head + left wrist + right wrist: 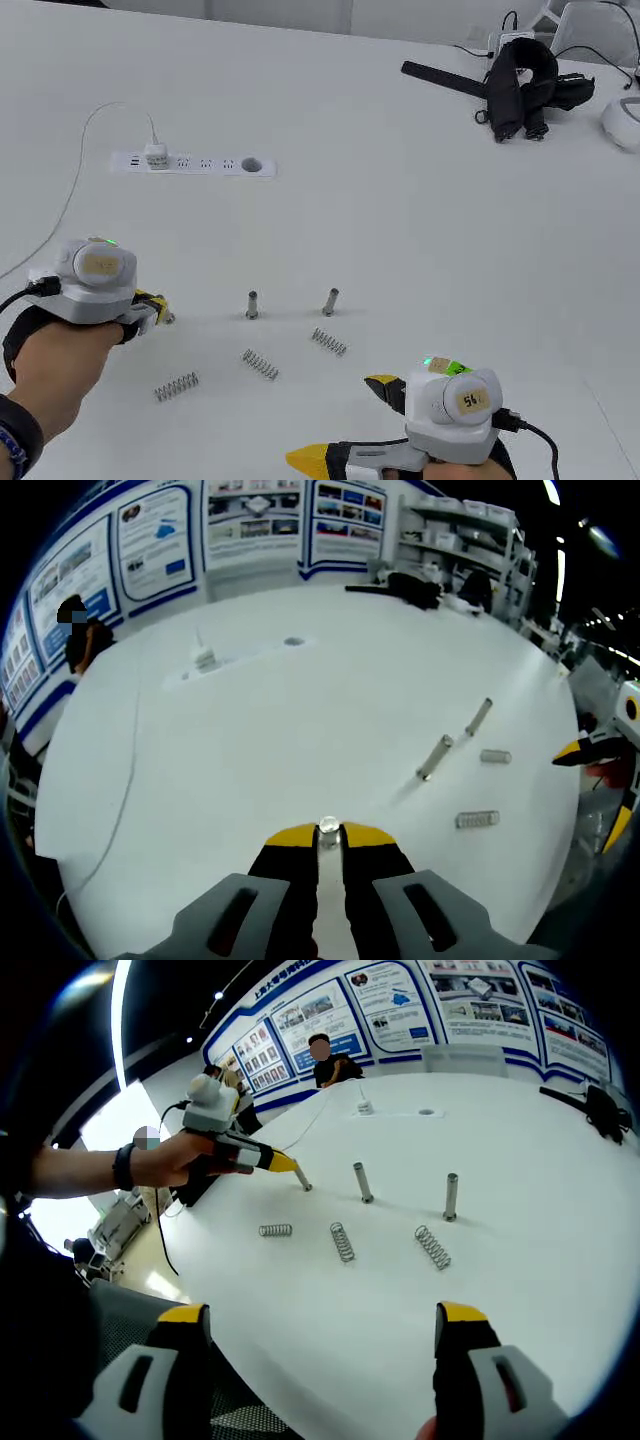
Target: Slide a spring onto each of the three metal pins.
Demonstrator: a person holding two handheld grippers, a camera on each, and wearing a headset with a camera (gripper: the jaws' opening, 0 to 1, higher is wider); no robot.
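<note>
Two metal pins stand upright on the white table, one (252,304) to the left of the other (330,301). A third pin (168,318) is pinched at the tips of my left gripper (156,308), which is shut on it just above the table; the pin's top (328,829) shows between the yellow tips. Three springs lie flat in front of the pins: left (176,386), middle (260,364) and right (328,342). My right gripper (345,420) is wide open and holds nothing, near the front edge, with the springs (342,1241) ahead of it.
A white power strip (190,163) with a plug and a thin cable lies at the back left. Black straps and gear (520,85) sit at the far right corner. A person (330,1060) sits beyond the table's far side.
</note>
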